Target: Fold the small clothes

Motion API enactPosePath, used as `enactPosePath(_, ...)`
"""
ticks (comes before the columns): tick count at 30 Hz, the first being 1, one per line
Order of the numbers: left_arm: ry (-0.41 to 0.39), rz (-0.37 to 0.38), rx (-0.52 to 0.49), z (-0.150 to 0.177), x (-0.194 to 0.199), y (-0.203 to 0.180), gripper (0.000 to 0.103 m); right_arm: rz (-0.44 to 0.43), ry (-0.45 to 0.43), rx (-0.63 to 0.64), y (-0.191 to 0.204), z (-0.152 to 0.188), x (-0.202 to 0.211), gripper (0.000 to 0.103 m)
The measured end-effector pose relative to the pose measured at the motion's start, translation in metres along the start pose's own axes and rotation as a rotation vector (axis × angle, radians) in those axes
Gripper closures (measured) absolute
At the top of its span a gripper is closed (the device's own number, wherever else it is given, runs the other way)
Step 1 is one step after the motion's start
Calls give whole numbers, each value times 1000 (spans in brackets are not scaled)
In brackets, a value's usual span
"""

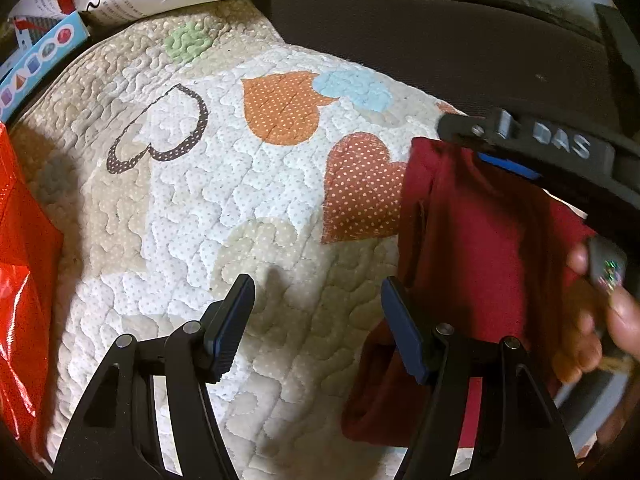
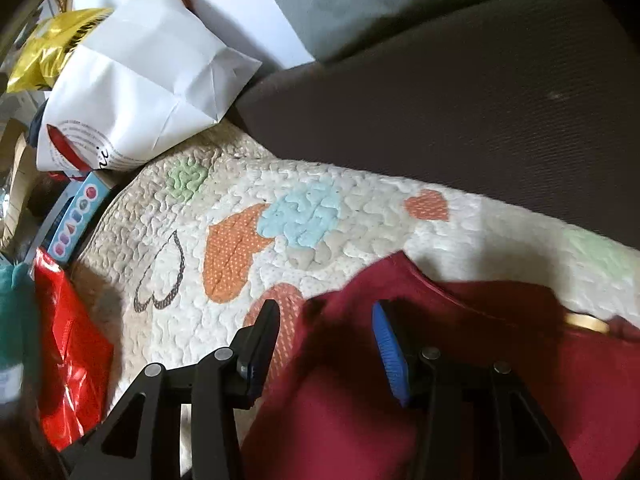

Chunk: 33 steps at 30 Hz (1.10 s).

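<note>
On the heart-patterned quilt (image 1: 208, 200) lies a dark red garment (image 1: 472, 240).
Left tongs (image 1: 318, 328) stand apart over bare quilt beside the cloth's edge; right tongs (image 2: 326, 344) hang apart above the garment, gripping nothing. A red bag (image 2: 68, 352) sits nearby.

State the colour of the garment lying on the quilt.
Dark red garment, plain; clearest in the right wrist view.
</note>
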<state>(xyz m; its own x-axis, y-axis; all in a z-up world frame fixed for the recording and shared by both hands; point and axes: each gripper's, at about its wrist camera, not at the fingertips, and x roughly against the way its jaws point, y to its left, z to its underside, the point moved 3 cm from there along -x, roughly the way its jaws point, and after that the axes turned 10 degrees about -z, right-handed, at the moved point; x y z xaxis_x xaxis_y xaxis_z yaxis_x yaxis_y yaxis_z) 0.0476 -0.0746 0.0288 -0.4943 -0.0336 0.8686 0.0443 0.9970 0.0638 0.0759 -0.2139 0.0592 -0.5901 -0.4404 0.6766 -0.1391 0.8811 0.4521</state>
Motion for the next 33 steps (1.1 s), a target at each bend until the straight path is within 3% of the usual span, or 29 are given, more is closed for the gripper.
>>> enactPosePath(9, -9, -34, -27, 2, -1, -3, 37, 37, 92, -13, 3, 6, -18, 51)
enactPosePath(15, 0, -40, -24, 1, -2, 0, 37, 80, 105, 22, 9, 7, -33, 45)
enactPosePath(23, 10, -34, -14, 0, -3, 2, 37, 204, 140, 145, 15, 10, -55, 44)
enactPosePath(24, 11, -30, -12, 0, -2, 2, 37, 212, 137, 165, 16, 11, -55, 46)
enactPosePath(26, 11, -24, -6, 0, -2, 3, 37, 188, 115, 167, 14, 12, -47, 60)
enactPosePath(27, 11, -17, -2, -1, -1, 3, 37, 153, 101, 150, 11, 12, -41, 64)
enactPosePath(29, 12, 23, 14, -2, -1, 4, 37, 54, 65, 76, 3, 9, -27, 83)
enactPosePath(33, 2, 66, 20, -4, -1, -1, 37, -51, 13, 13, -4, 5, -5, 89)
